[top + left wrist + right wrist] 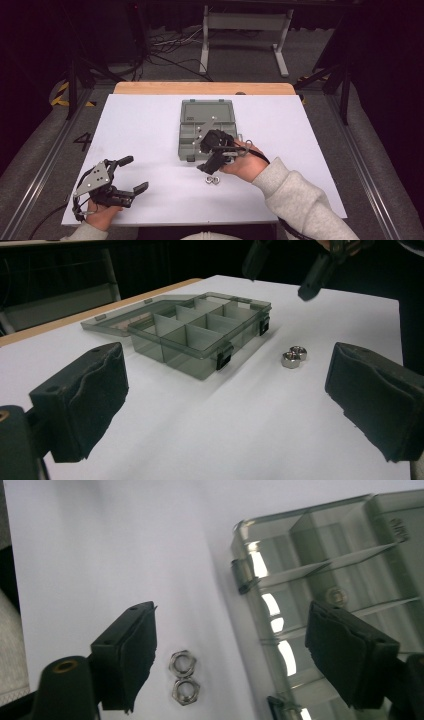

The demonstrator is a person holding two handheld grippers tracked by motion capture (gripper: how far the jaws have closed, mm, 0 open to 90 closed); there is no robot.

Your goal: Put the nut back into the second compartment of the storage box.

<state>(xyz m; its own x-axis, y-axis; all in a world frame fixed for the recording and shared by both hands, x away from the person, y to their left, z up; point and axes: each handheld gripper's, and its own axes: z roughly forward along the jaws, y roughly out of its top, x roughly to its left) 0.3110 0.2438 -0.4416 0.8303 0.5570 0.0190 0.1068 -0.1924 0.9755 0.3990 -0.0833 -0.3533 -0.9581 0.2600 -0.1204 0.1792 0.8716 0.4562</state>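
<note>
A grey see-through compartment box (207,125) lies open in the middle of the white table, its lid folded back. Two steel nuts (213,180) lie side by side on the table just in front of it. My right gripper (209,159) hovers above the box's front edge and the nuts, open with nothing between its pads. In the right gripper view the nuts (184,677) lie below the gap, beside the left pad, and one small nut (336,596) sits in a compartment of the box (340,555). My left gripper (133,173) rests open at the front left, facing the box (200,332) and the nuts (294,356).
The white sheet (150,130) covers the table, with a wooden strip (200,88) at the far edge. Beyond it are a metal stand (245,35) and cables on the floor. A grey sleeve (300,200) comes in from the bottom right.
</note>
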